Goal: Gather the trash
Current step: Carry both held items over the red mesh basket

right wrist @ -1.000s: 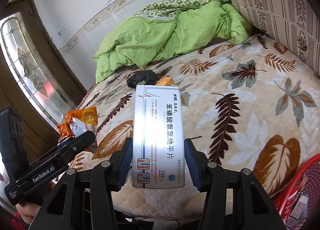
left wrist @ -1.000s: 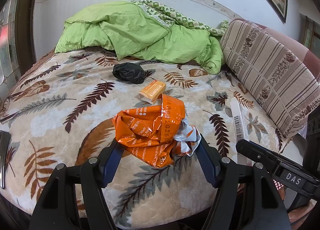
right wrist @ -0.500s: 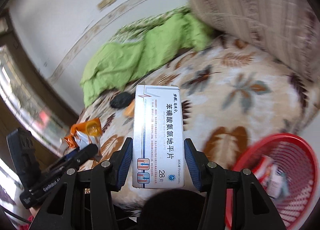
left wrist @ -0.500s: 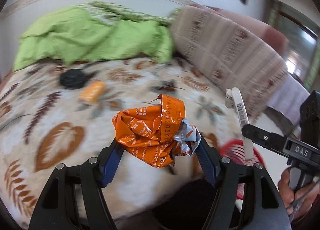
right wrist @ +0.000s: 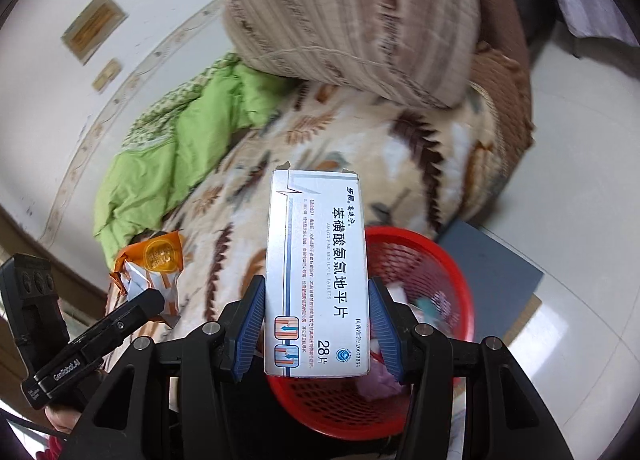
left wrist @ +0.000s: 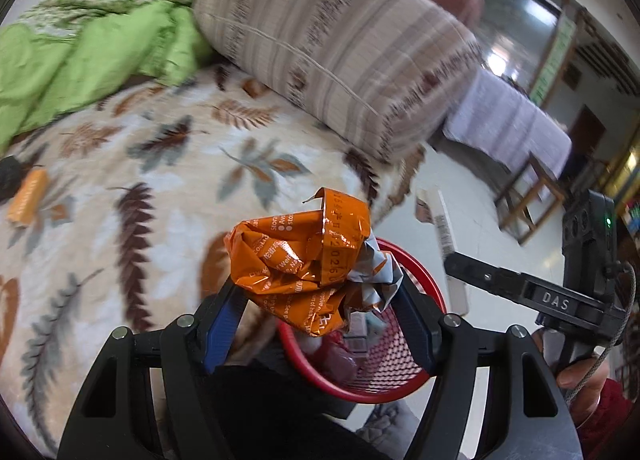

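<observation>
My left gripper (left wrist: 316,320) is shut on a crumpled orange foil wrapper (left wrist: 304,256) and holds it above the near rim of a red mesh basket (left wrist: 424,288) on the floor beside the bed. My right gripper (right wrist: 316,324) is shut on a white and silver medicine box (right wrist: 316,272) and holds it upright over the same red basket (right wrist: 440,260). The basket holds several pieces of trash. The orange wrapper also shows at the left in the right wrist view (right wrist: 154,264). The box shows edge-on in the left wrist view (left wrist: 444,228).
A small orange box (left wrist: 28,198) and a black bag (left wrist: 6,174) lie on the leaf-patterned blanket (left wrist: 160,164). A green quilt (left wrist: 80,60) and a striped bolster (left wrist: 332,48) lie at the back. A grey board (right wrist: 492,264) lies on the tiled floor by the basket.
Both grippers have swung right, from over the bed to over the red basket, each still holding its item. The basket has come fully into both views.
</observation>
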A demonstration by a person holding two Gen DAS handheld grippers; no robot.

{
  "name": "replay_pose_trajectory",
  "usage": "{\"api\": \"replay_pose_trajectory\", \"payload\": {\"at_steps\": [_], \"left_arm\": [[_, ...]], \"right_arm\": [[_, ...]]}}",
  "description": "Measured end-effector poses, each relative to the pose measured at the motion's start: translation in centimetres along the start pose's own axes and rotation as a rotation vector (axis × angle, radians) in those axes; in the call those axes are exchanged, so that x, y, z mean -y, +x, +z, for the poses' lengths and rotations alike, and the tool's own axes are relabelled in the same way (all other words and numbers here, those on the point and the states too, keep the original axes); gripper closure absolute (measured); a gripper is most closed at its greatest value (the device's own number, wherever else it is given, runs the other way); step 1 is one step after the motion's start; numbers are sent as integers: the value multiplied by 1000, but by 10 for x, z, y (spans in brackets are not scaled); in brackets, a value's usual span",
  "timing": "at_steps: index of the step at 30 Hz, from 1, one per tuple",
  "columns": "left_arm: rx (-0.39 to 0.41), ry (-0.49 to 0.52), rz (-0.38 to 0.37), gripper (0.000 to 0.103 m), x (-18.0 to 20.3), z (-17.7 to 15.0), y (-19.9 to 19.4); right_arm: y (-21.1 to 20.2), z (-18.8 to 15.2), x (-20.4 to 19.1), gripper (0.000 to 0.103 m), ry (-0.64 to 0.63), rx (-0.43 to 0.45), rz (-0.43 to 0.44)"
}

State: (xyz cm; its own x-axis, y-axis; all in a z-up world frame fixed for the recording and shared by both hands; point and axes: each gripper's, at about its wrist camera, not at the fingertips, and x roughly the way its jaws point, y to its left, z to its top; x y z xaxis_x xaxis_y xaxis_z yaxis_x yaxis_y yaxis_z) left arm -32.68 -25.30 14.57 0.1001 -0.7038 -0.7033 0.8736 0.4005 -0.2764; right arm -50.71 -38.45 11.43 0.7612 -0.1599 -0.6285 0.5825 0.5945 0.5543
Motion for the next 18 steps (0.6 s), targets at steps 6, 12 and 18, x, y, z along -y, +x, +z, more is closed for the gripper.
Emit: {"api": "replay_pose_trajectory", "payload": {"at_steps": [6,12,18], "left_arm": [[-99,39,-33,31,13,-5,36],[-86,-2,-36,30,-1,-7,28],[-82,-35,-65,29,-6,-3,26]], "right_arm": [[16,-1,31,45,70,-44,-18],[17,2,32,44,66,-34,-22],[18,8,21,44,44,-21,-23]]}}
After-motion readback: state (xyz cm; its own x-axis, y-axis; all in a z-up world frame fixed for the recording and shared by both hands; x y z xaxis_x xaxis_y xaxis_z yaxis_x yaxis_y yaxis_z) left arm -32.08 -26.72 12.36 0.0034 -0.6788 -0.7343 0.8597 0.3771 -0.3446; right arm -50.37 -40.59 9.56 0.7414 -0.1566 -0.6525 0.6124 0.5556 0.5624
